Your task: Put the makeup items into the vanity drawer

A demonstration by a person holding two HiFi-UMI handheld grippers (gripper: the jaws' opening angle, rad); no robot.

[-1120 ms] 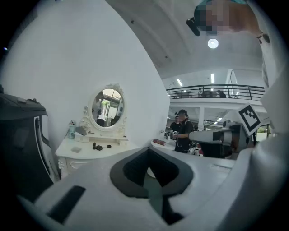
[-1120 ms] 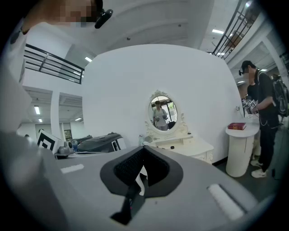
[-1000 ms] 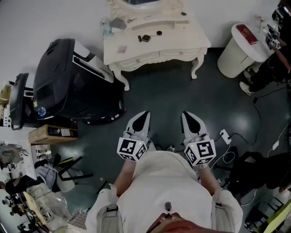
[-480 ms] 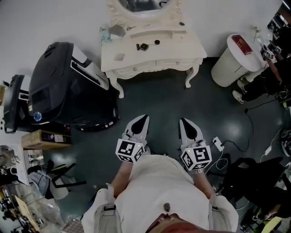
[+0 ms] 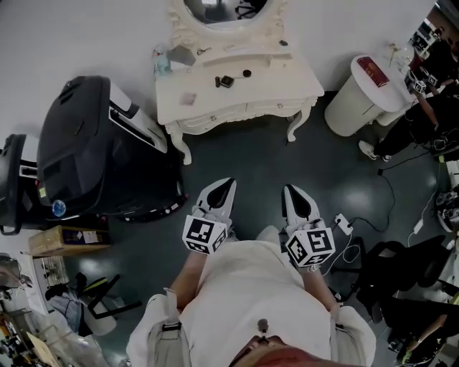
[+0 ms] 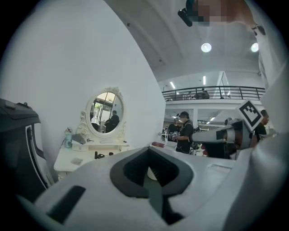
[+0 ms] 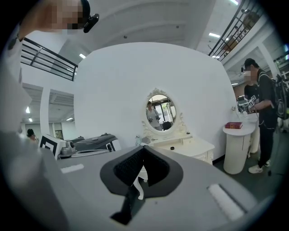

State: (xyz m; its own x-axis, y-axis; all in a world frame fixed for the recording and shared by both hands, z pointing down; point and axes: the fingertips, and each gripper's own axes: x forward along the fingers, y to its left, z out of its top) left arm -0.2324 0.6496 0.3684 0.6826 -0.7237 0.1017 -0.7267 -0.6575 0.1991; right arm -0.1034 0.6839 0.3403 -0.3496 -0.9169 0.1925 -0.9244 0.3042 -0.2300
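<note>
A white vanity table with an oval mirror stands against the far wall, its drawer fronts closed. Small makeup items lie on top: a dark compact, a round black pot, a pink pad and a pale bottle. My left gripper and right gripper are held side by side in front of my body, well short of the vanity. Both are shut with nothing in them. The left gripper view shows closed jaws pointing at the vanity; the right gripper view does too.
A large black machine stands left of the vanity. A white round pedestal with a red book stands to its right, beside a person. A power strip and cables lie on the dark floor. A cardboard box sits at the left.
The head view has shifted, so the mirror shows more and the vanity sits a little further left. Both grippers stay shut, side by side, slightly higher in the frame.
</note>
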